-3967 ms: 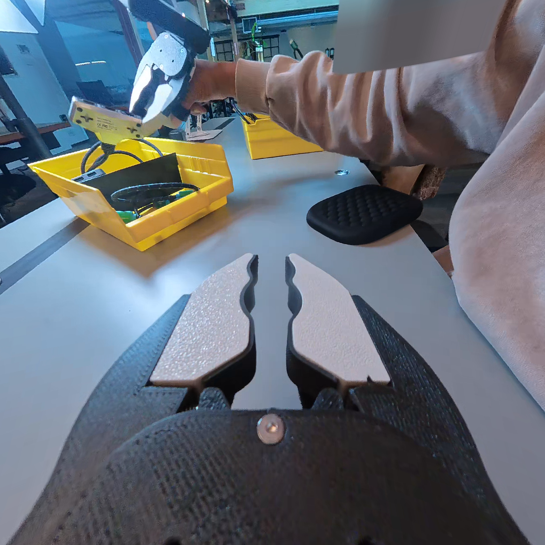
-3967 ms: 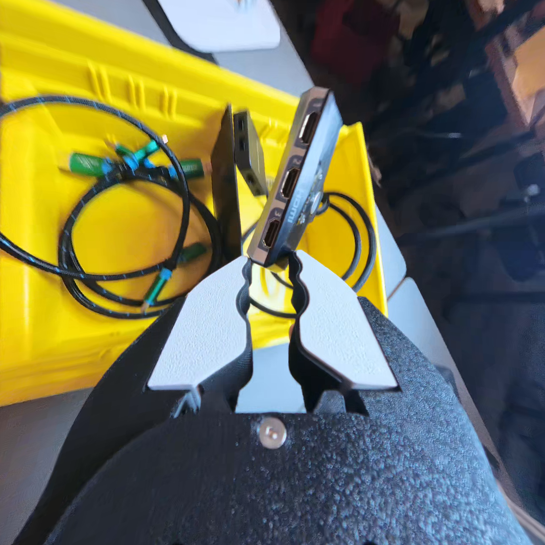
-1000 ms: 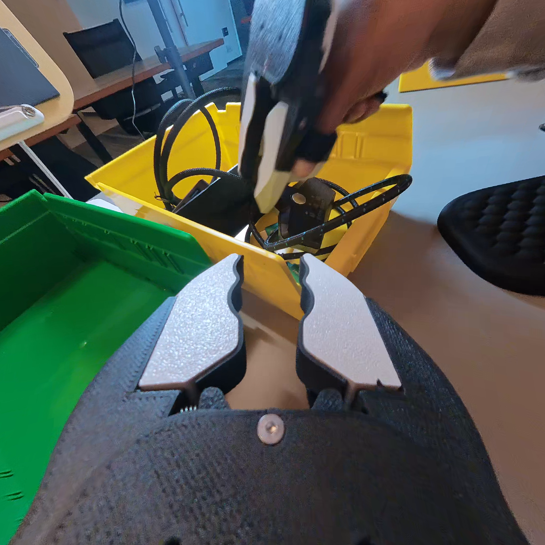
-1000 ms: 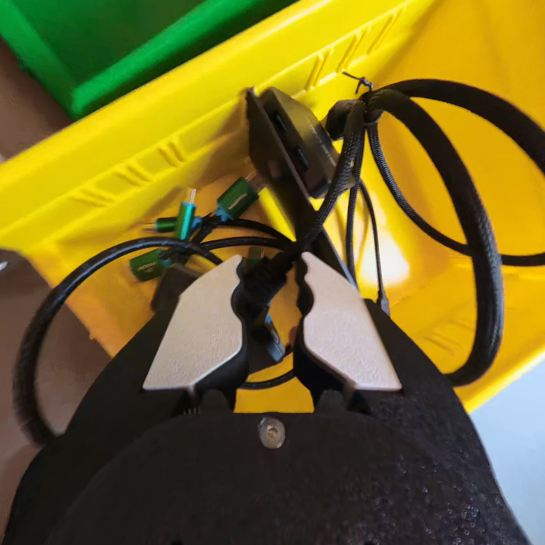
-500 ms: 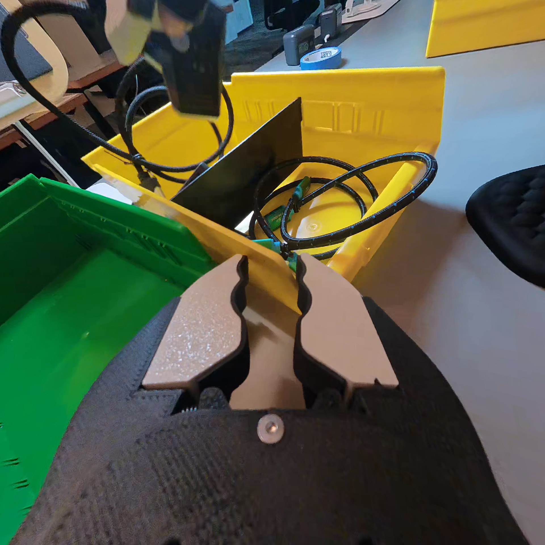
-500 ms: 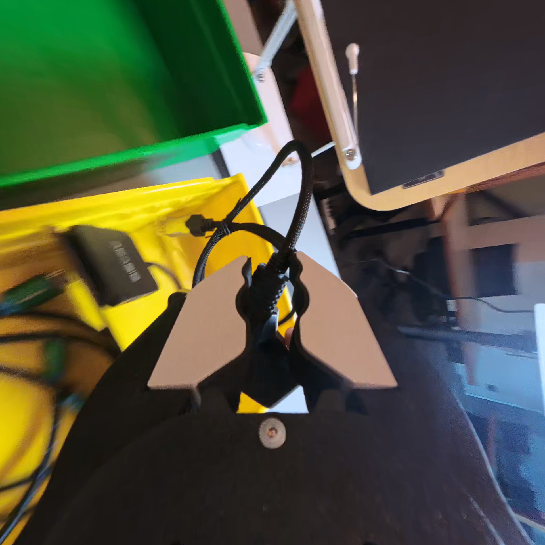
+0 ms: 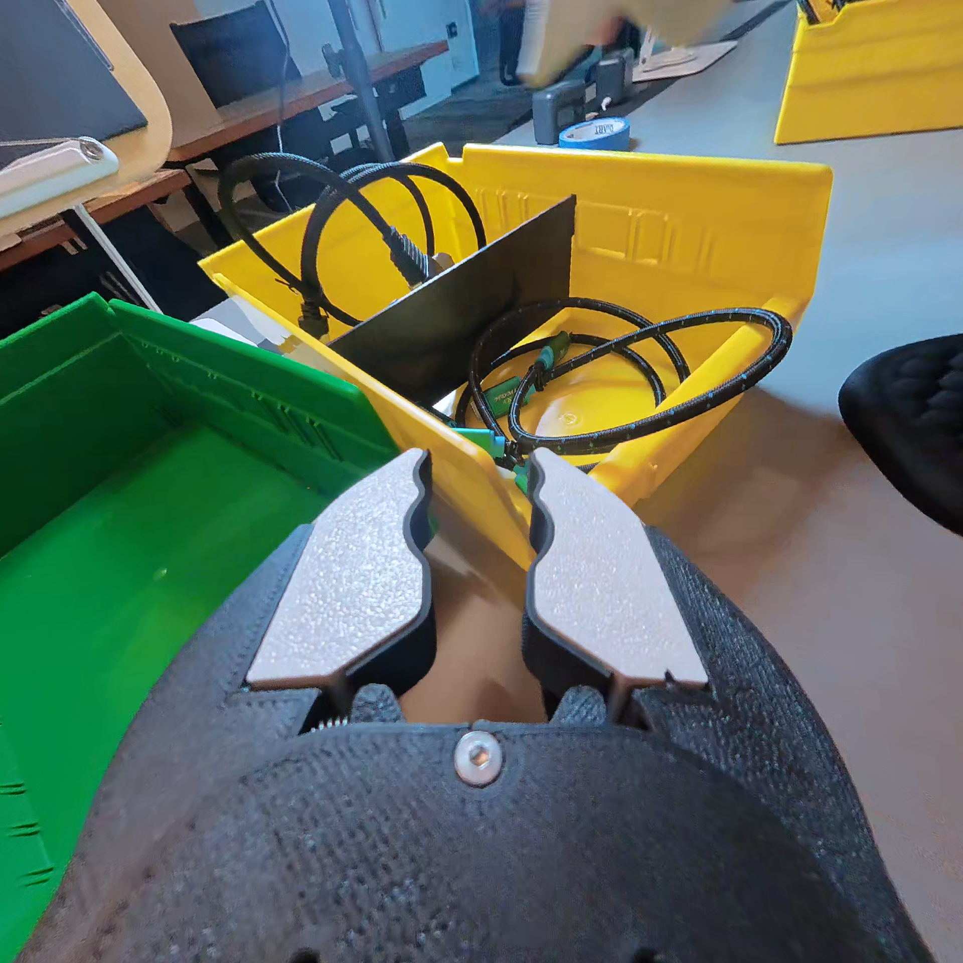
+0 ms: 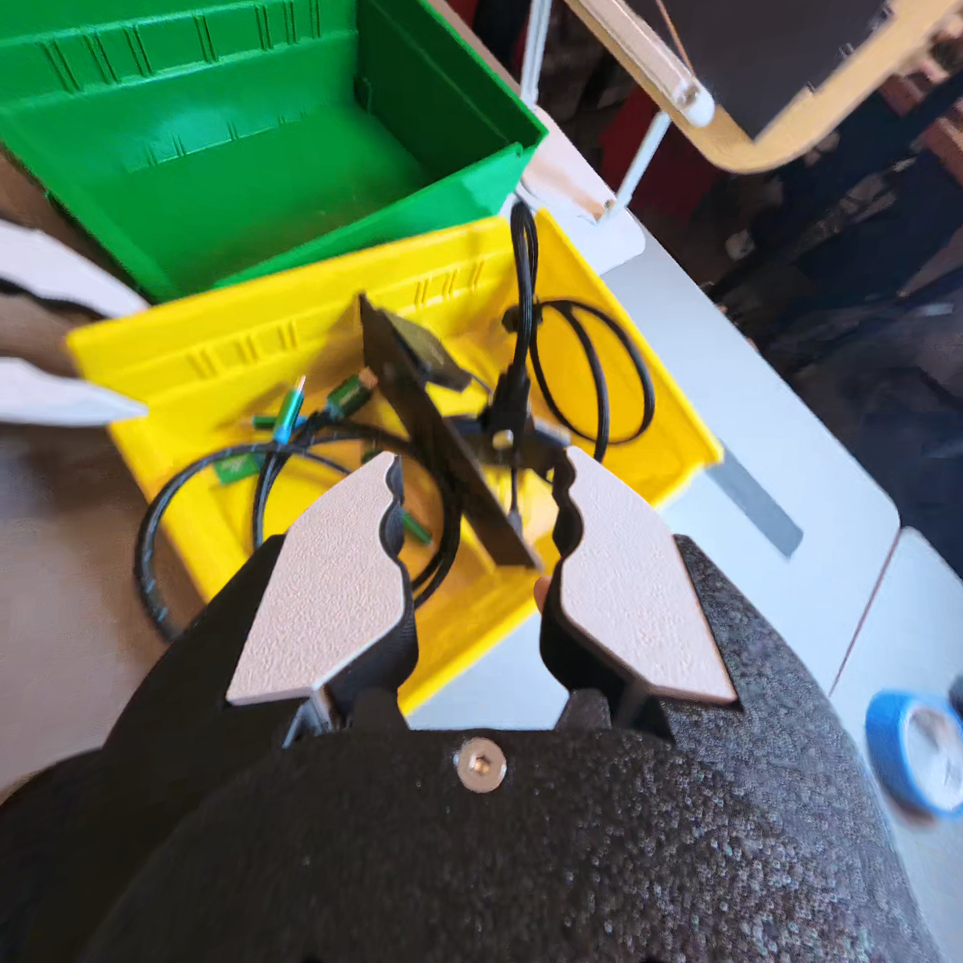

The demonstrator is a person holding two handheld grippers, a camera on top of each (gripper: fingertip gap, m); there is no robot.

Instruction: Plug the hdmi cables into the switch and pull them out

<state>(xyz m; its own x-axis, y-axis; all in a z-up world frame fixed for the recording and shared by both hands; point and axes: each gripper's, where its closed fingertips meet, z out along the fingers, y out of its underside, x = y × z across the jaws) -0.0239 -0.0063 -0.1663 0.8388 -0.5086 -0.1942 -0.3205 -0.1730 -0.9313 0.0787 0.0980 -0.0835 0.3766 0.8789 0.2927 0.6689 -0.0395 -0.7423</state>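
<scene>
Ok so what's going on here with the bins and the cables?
A person is working with two handheld grippers over a yellow bin split by a black divider. Braided cables with green plugs lie coiled on one side; the switch with its black cable sits on the other. The right gripper is open above the bin and holds nothing. The left gripper is also open, at the bin's near corner beside a green bin. Nothing appears plugged in yet.

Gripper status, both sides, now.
Left gripper: open, nothing between the fingers, poised at the near corner of the yellow bin.
Right gripper: open, holding nothing, above the same bin's black divider.
</scene>
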